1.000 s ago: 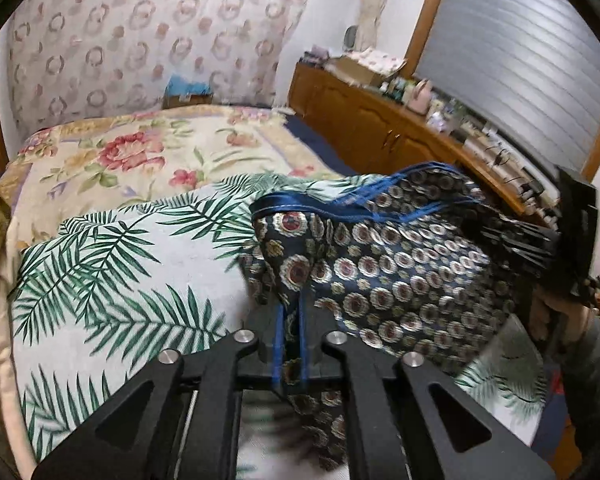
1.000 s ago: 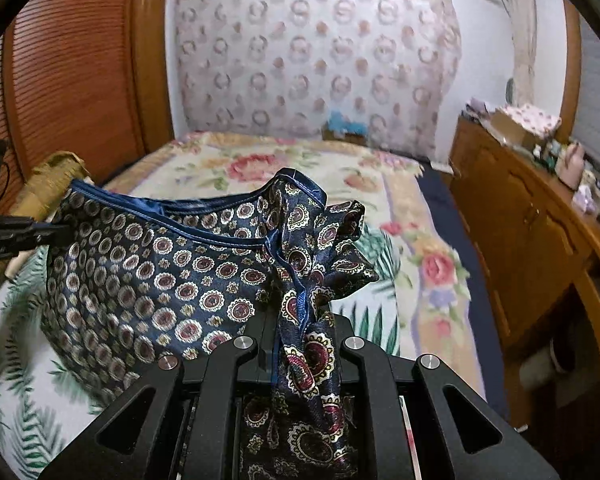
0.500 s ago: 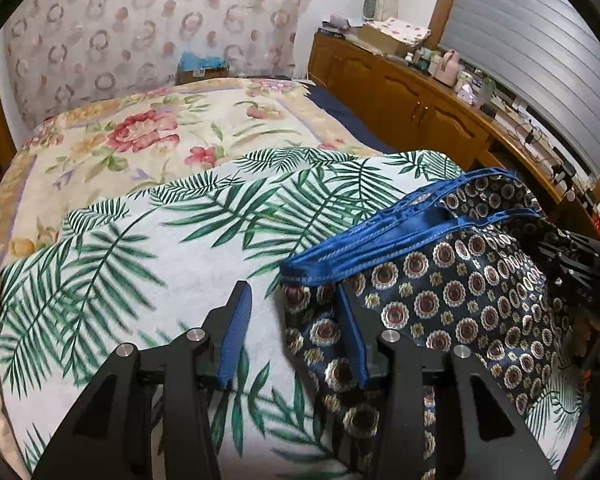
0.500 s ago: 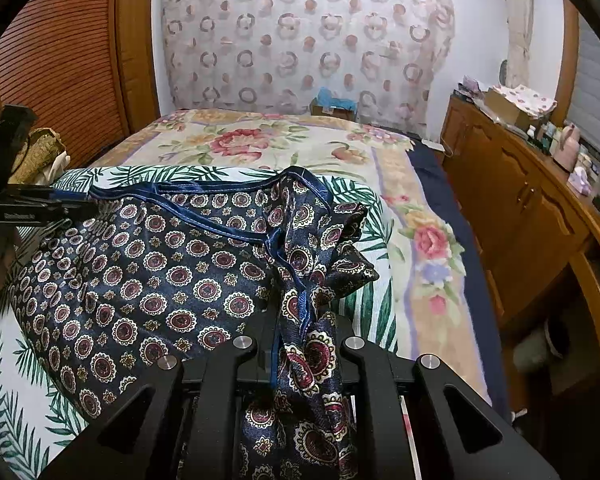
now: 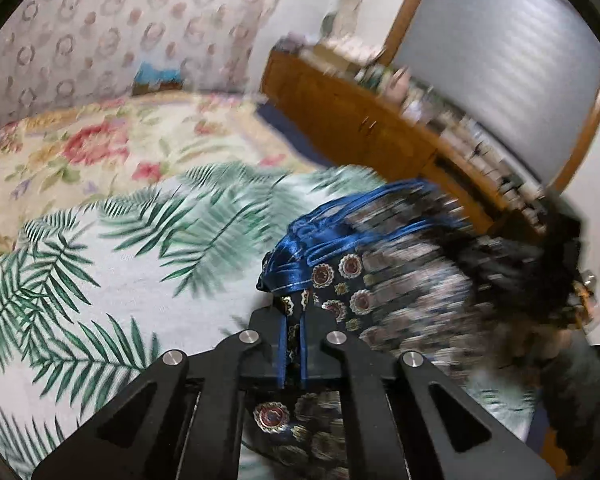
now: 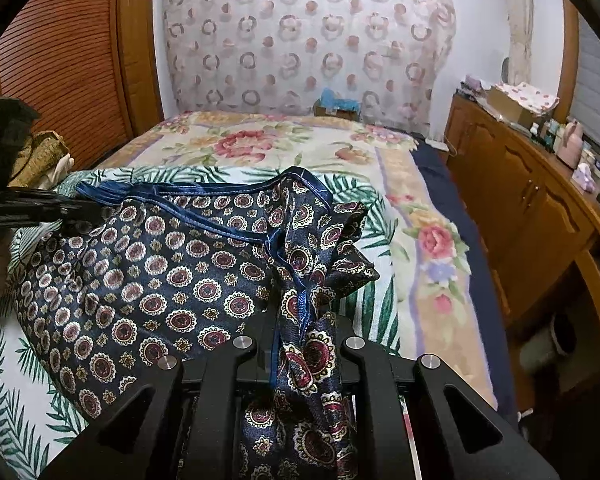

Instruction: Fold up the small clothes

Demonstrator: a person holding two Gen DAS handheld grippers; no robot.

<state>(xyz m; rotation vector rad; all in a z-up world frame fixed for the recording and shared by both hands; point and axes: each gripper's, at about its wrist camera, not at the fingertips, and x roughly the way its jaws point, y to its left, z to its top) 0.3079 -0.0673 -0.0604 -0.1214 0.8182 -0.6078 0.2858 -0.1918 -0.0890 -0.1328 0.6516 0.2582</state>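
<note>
A small navy satin garment (image 6: 159,276) with round medallion print and blue trim hangs spread between my two grippers over the palm-leaf cloth (image 6: 23,392) on the bed. My right gripper (image 6: 300,320) is shut on a bunched corner of it. My left gripper (image 5: 293,328) is shut on the opposite trimmed edge of the garment (image 5: 364,276); that view is motion-blurred. The left gripper also shows at the left of the right wrist view (image 6: 39,208), pinching the blue trim.
A floral blanket (image 6: 283,148) covers the far part of the bed. A wooden cabinet (image 6: 540,216) with clutter on top runs along the right. A wooden louvred door (image 6: 59,60) stands left. A patterned curtain (image 6: 308,36) hangs at the back.
Half a second ago my left gripper was open beside the garment's trimmed edge; now it is shut on that edge and moving. The right gripper has kept its hold.
</note>
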